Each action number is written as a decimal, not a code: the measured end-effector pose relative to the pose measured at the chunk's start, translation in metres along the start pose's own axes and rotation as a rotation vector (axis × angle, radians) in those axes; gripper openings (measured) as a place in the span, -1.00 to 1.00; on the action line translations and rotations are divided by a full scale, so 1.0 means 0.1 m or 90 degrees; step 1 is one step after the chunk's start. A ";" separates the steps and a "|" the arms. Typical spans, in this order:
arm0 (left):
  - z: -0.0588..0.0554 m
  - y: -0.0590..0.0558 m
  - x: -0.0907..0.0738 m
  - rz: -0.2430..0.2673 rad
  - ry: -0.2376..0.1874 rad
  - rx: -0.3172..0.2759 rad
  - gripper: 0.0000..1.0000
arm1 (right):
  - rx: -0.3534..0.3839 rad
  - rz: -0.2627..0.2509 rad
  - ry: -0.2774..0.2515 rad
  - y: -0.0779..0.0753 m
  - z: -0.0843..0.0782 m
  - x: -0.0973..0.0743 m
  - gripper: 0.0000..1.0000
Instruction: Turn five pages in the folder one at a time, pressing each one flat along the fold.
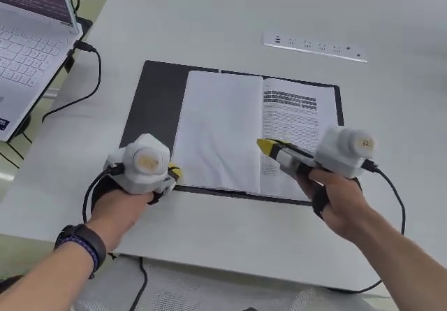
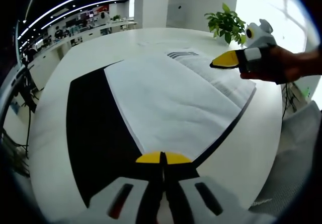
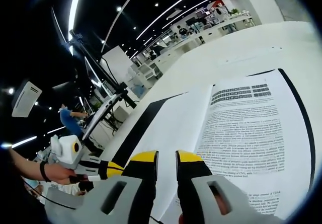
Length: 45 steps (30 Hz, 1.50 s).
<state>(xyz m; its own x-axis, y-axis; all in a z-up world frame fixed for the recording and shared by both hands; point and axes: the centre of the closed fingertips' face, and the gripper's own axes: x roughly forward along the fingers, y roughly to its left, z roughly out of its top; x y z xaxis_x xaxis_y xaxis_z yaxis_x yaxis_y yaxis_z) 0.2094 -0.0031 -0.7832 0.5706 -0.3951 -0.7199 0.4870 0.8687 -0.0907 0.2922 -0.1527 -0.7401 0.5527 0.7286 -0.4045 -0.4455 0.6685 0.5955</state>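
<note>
The folder (image 1: 157,101) lies open on the white table, its black cover showing to the left. A blank white page (image 1: 220,129) lies left of the fold and a printed page (image 1: 297,126) right of it. My left gripper (image 1: 171,175) sits at the folder's near left corner, its yellow tips (image 2: 162,157) shut together on nothing. My right gripper (image 1: 269,147) hovers low over the fold (image 3: 201,118) near the front edge. Its jaws (image 3: 166,158) stand a narrow gap apart with nothing between them. The right gripper (image 2: 226,59) also shows above the printed page (image 2: 221,78).
A white laptop (image 1: 28,24) with a black cable (image 1: 91,80) sits at the far left. Beyond the folder lies a white power strip (image 1: 314,47). A potted plant (image 2: 226,20) stands at the table's far end. The table's front edge runs close below both hands.
</note>
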 end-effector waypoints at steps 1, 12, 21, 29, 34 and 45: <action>0.00 0.00 0.00 0.001 0.000 -0.001 -1.00 | 0.004 0.000 -0.002 -0.01 0.01 0.01 -0.75; -0.02 0.03 0.03 0.001 -0.003 -0.026 -1.00 | 0.027 0.005 -0.010 -0.11 0.04 0.33 -0.99; -0.03 0.03 0.06 0.007 0.003 0.003 -1.00 | 0.016 -0.020 -0.004 -0.34 0.05 0.41 -1.00; -0.03 0.04 0.06 0.000 -0.009 -0.004 -1.00 | 0.015 0.011 -0.012 -0.17 0.08 0.42 -1.00; -0.02 0.05 0.07 -0.004 -0.005 0.000 -1.00 | 0.042 0.000 -0.040 -0.25 0.21 0.49 -1.00; 0.01 0.01 0.03 0.000 -0.002 -0.049 -1.00 | 0.088 -0.018 -0.091 -0.37 0.43 0.67 -1.00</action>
<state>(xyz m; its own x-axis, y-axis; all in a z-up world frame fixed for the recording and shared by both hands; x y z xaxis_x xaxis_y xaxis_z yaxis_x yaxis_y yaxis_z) 0.2124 -0.0036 -0.7851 0.5734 -0.3954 -0.7175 0.4348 0.8892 -0.1426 0.3761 -0.1347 -0.7597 0.6624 0.6749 -0.3252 -0.3329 0.6540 0.6793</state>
